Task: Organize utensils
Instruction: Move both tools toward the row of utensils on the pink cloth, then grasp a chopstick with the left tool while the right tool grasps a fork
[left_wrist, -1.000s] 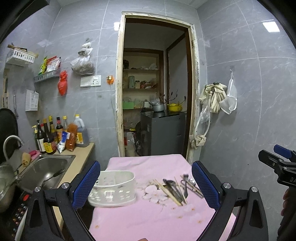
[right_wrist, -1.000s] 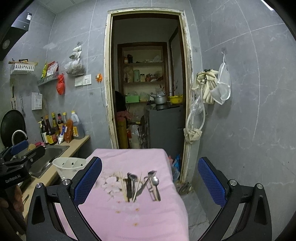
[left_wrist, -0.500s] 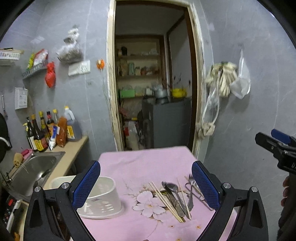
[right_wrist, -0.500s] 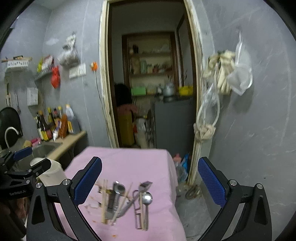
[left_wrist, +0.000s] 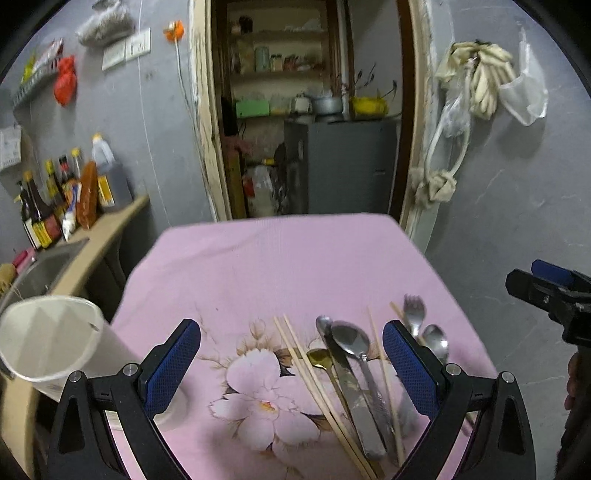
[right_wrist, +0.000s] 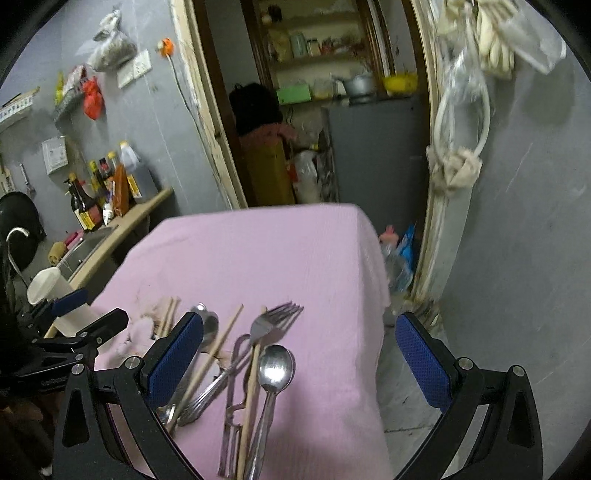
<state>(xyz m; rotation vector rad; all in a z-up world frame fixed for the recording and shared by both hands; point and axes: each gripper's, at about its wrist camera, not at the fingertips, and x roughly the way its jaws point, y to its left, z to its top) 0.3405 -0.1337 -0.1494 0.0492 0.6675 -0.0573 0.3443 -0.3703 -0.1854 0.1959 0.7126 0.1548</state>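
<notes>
Around your work you have a grey tiled wall, an open wooden doorway (left_wrist: 310, 110) straight ahead with a dark grey cabinet (left_wrist: 340, 166) inside it, and a beige counter (left_wrist: 107, 232) with a row of sauce bottles (left_wrist: 55, 199) off to your left. A bundle of cream cloths and plastic bags (left_wrist: 476, 85) hangs on the wall to the right of the door.

The pink flower-printed tablecloth (left_wrist: 280, 266) covers the table in front of you. On its near right part lies the loose pile of utensils: wooden chopsticks (left_wrist: 314, 373), a large steel spoon (left_wrist: 351, 339), a small gold spoon (left_wrist: 320, 357), a steel fork (right_wrist: 273, 321) and a second steel spoon (right_wrist: 275, 365), touching and crossing one another. The white plastic utensil holder (left_wrist: 48, 339) stands at the table's left edge, well apart from the pile.

Your left gripper (left_wrist: 291, 358) hovers over the cloth with its blue-padded jaws spread wide and nothing between them; its right finger overlaps the pile. Your right gripper (right_wrist: 299, 350) hangs above the fork and spoon, jaws likewise wide apart and holding nothing.
</notes>
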